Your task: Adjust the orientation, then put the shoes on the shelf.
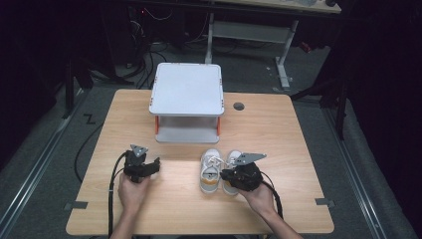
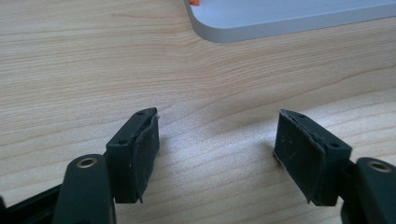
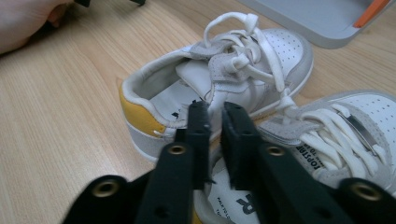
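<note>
A pair of small white shoes with yellow heels stands side by side on the wooden table [image 1: 278,129]. The left shoe [image 1: 211,174] [image 3: 252,60] and the right shoe [image 1: 232,158] [image 3: 355,130] touch along their inner sides. My right gripper [image 1: 225,175] [image 3: 215,109] sits at the heel end, its jaws a narrow gap apart astride the adjoining collars, one jaw inside each shoe opening. No clear pinch on the collars is visible. My left gripper [image 1: 155,164] [image 2: 217,140] rests low over bare wood to the left, open wide with nothing between its pads.
A white two-level shelf [image 1: 187,89] [image 2: 280,18] [image 3: 317,18] with orange posts stands at the back middle of the table, just beyond the shoes. A dark round cable hole [image 1: 239,106] lies right of it. Cables trail from both grippers toward the front edge.
</note>
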Motion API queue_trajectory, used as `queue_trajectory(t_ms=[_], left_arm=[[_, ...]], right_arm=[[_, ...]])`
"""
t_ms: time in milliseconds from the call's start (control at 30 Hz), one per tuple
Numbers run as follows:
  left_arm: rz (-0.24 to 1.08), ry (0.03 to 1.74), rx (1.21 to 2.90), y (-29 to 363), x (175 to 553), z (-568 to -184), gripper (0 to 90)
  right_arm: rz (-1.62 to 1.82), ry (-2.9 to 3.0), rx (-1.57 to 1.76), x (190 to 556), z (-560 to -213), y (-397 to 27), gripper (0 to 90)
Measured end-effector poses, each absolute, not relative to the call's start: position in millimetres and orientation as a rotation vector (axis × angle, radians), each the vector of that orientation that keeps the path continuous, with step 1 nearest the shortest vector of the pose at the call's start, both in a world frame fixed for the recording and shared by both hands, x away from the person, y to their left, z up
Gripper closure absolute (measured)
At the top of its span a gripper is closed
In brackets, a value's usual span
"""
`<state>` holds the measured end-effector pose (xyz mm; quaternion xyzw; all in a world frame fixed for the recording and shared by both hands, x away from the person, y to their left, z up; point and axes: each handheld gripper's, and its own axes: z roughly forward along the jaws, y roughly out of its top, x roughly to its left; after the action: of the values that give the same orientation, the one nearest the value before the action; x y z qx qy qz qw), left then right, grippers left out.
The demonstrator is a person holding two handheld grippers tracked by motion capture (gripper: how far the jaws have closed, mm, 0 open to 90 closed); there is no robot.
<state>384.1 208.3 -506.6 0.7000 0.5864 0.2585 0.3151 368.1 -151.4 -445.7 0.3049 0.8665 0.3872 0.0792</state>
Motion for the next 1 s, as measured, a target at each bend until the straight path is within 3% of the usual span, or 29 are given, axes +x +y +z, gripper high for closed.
queue_trajectory(t_ms=[333, 1000], left_arm=[[0.683, 1.546, 1.844, 208, 384, -507, 31.1], [0.688, 1.556, 1.835, 206, 383, -506, 31.8]], right_arm=[[1.356, 2.426, 1.005, 363, -437, -193, 59.5], [1.098, 2.089, 1.404, 402, -483, -281, 45.5]])
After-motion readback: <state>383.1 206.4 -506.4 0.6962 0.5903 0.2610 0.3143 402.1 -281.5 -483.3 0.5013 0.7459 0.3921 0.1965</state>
